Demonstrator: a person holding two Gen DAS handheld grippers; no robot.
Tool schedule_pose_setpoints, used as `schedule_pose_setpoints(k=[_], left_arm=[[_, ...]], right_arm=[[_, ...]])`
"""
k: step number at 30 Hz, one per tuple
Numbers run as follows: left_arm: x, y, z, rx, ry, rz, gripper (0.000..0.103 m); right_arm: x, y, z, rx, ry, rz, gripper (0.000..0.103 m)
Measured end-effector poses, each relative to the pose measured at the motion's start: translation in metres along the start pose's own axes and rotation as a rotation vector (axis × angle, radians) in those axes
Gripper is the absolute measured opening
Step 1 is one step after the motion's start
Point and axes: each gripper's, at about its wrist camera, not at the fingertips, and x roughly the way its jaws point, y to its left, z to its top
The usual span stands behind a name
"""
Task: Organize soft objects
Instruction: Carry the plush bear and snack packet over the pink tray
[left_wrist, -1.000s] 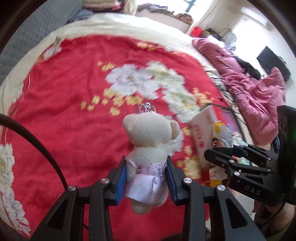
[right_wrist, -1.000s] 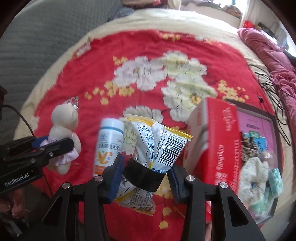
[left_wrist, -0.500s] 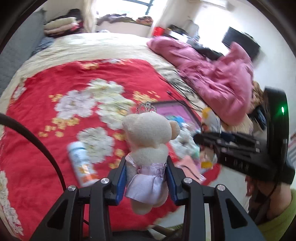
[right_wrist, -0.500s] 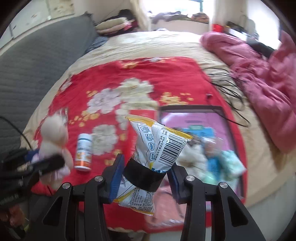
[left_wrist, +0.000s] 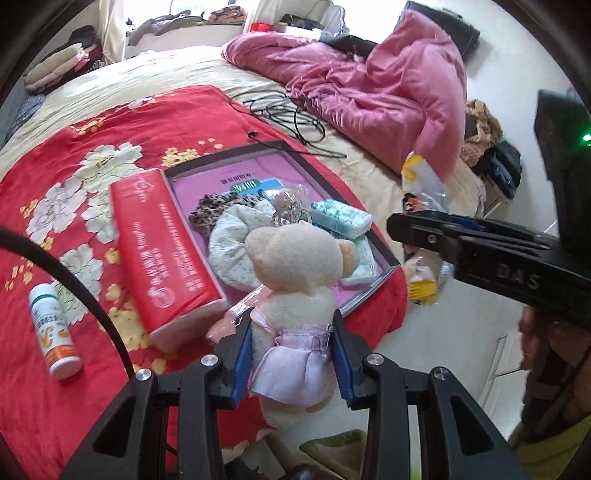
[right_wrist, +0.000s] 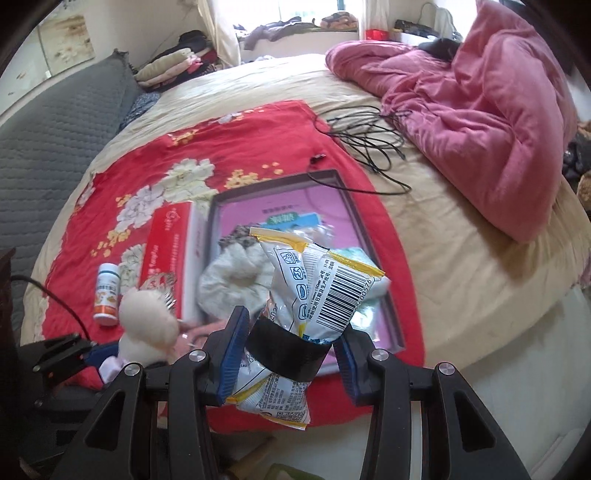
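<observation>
- Left wrist view: my left gripper was clamped on the teddy bear, its blue pads pressed against the lilac dress at the waist, so the bear stood upright with its head clear of the fingers. I held it above the near corner of the open box, which lay on the red floral blanket on the bed. The box already held soft things, a pale scrunchie among them, so I judged it to be where the bear belonged. The box's red lid leaned against its left side, and a white bottle lay apart on the blanket.
- Right wrist view: my right gripper was closed on a bundle of snack packets, gripped at the black band that bound them, which stopped the slippery film from sliding. It hung over the box's near edge, beside the bear, ready for lowering in.
</observation>
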Motion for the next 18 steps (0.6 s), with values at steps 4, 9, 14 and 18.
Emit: schedule_pose_setpoints(k=[4, 9, 14, 18], left_arm=[[0.028, -0.009, 0.000, 0.010, 0.044, 0.022, 0.038], [0.058, -0.013, 0.000, 0.031, 0.087, 0.052, 0.038], [0.082, -0.006, -0.003, 0.015, 0.129, 0.067, 0.038], [0.090, -0.003, 0.002, 0.009, 0.132, 0.067, 0.039]], right_arm=[[0.008, -0.015, -0.003, 0.007, 0.017, 0.005, 0.046], [0.025, -0.021, -0.004, 0.006, 0.044, 0.011, 0.046], [0.046, -0.025, -0.002, 0.002, 0.077, 0.019, 0.046], [0.065, -0.028, 0.001, -0.002, 0.108, 0.020, 0.046]])
